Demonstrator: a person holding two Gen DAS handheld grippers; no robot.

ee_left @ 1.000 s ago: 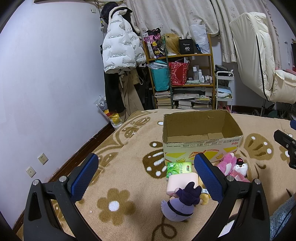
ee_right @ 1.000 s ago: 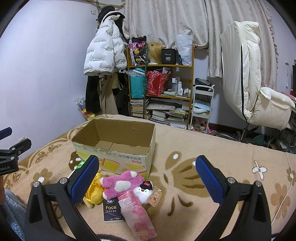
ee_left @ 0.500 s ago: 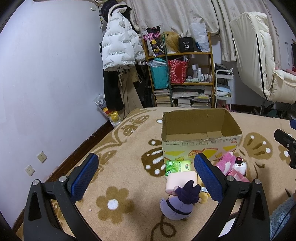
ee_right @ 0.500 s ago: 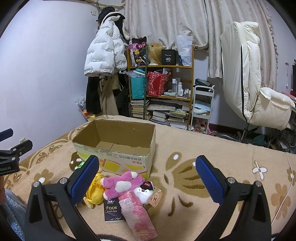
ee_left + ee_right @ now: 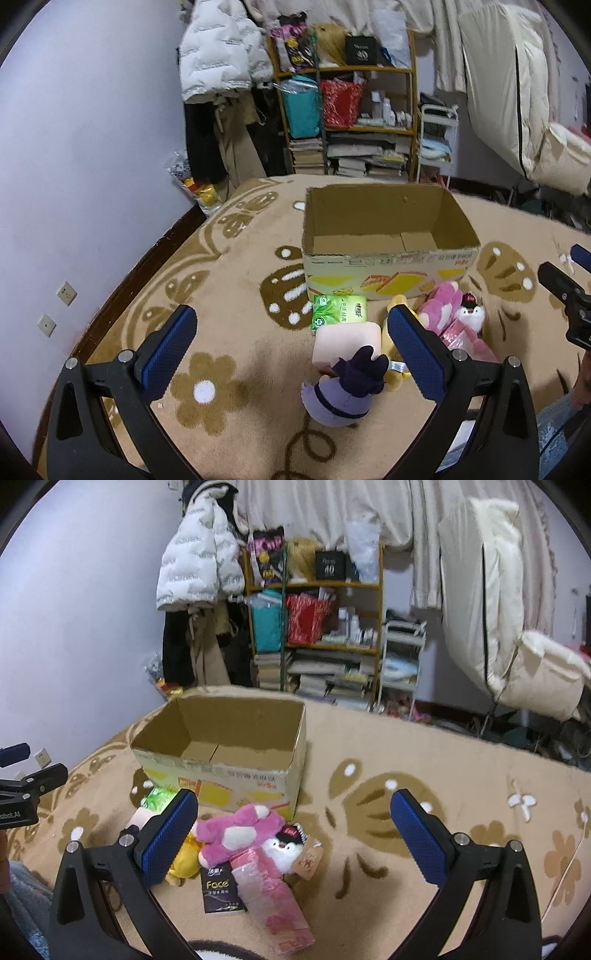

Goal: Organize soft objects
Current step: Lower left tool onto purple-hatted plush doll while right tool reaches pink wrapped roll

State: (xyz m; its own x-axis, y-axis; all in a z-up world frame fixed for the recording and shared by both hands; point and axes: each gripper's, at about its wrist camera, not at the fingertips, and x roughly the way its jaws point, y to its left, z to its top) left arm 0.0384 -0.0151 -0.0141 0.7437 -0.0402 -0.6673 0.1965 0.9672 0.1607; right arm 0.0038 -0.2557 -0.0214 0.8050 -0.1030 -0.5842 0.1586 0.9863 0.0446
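Observation:
An open, empty cardboard box (image 5: 388, 254) (image 5: 225, 760) stands on the patterned carpet. In front of it lie soft things: a purple plush (image 5: 343, 391), a pink sponge block (image 5: 345, 341), a green tissue pack (image 5: 340, 312), a yellow plush (image 5: 184, 860), a pink plush (image 5: 236, 829) (image 5: 439, 306), a penguin plush (image 5: 282, 851) (image 5: 469, 314), a pink tissue pack (image 5: 269, 890) and a black "Face" pack (image 5: 219, 888). My left gripper (image 5: 291, 354) is open and empty above the purple plush. My right gripper (image 5: 295, 842) is open and empty above the penguin.
A cluttered shelf (image 5: 347, 110) with books and bags, hanging coats (image 5: 218, 55) and a white chair (image 5: 498, 627) stand beyond the carpet. A wall (image 5: 74, 147) with sockets runs along the left. Bare carpet (image 5: 424, 768) lies right of the box.
Both grippers have tilted down and come nearer the pile; the box and toys sit larger and lower in view. Both stay open.

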